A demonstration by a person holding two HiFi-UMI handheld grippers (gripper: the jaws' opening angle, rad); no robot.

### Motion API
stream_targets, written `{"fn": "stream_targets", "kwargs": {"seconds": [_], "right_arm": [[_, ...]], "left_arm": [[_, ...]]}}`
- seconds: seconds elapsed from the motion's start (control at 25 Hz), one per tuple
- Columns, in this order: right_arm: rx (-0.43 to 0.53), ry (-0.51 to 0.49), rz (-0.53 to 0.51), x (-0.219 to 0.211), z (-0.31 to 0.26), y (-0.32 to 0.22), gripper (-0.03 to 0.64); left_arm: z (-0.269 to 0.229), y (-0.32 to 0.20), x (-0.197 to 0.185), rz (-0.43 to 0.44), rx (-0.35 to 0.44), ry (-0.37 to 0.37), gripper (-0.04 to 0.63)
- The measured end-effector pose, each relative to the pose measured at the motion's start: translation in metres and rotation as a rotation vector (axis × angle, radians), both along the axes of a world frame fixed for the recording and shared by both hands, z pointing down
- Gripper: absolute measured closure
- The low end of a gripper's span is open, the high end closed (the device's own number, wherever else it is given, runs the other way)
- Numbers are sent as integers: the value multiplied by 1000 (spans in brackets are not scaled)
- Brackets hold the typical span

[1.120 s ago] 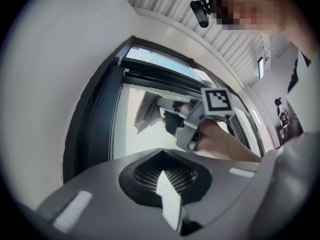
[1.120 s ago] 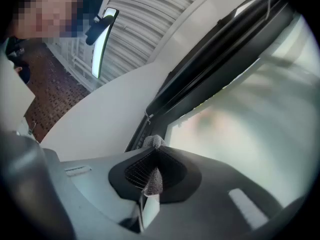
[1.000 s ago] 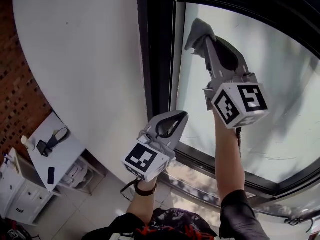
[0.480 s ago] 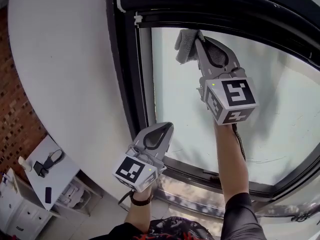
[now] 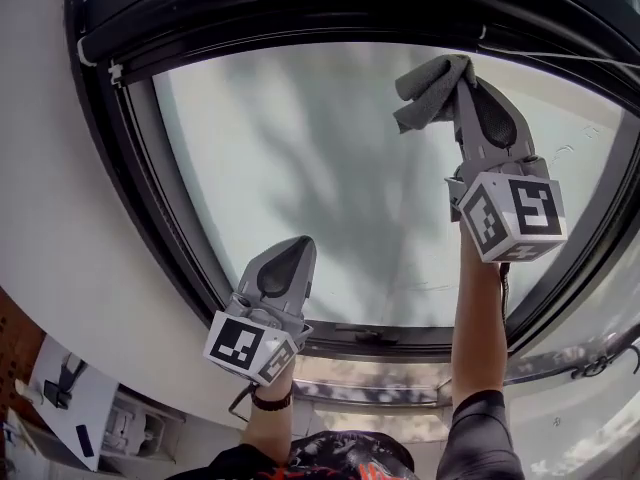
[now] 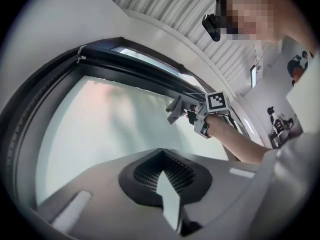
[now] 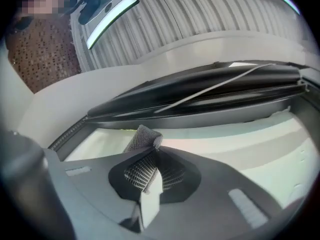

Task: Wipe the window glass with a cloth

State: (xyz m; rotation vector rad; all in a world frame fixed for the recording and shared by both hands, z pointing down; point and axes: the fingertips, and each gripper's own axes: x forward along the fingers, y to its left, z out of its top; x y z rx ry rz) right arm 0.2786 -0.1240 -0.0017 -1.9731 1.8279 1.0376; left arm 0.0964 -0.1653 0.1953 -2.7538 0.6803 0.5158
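The right gripper (image 5: pixel 458 68) is raised to the upper right part of the window glass (image 5: pixel 300 148), its jaws pinching a grey cloth (image 5: pixel 428 93). The bunched cloth sticks out past the jaw tips, just below the top of the dark window frame (image 5: pixel 150 218). Whether the cloth presses on the pane cannot be told. The left gripper (image 5: pixel 298 246) hangs lower, in front of the bottom left of the glass and well apart from the cloth. Its jaws are pressed together with nothing between them.

Around the window, a white wall (image 5: pixel 50 218) curves off to the left. At the lower left corner of the head view there is a white tabletop (image 5: pixel 70 423) with a few small dark things on it – too small to name. A dark watch (image 5: pixel 270 401) circles the left wrist.

The right gripper view shows the cloth's woven texture between the ribbed jaw pads. It also shows a thin white cord (image 7: pixel 215 86) slanting across the dark top bar, and above that a slatted ceiling (image 7: pixel 210 9) with a bright light strip (image 7: pixel 111 13). None of that appears in the head view. The left gripper view looks sideways along the pane and catches the right gripper from the side, cloth leading, close under the upper frame.
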Motion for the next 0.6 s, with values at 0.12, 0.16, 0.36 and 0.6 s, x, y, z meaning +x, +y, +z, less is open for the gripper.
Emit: {"fn": "stream_targets", "kwargs": {"seconds": [0.12,0.16,0.36,0.6], "right_arm": [[18,-55,111,67,2,36,603],[21,-67,149,88,2,48,603],[15,-101,351,182,-3,97,601],[73,-155,494,241,-6,151,603]], "left_arm": [[8,16,42,74,-6,4,578],[11,21,56,99,-10,6,578],[21,42,111,182,-29,-9,578],[34,41,127,202,-72,-16,578]]}}
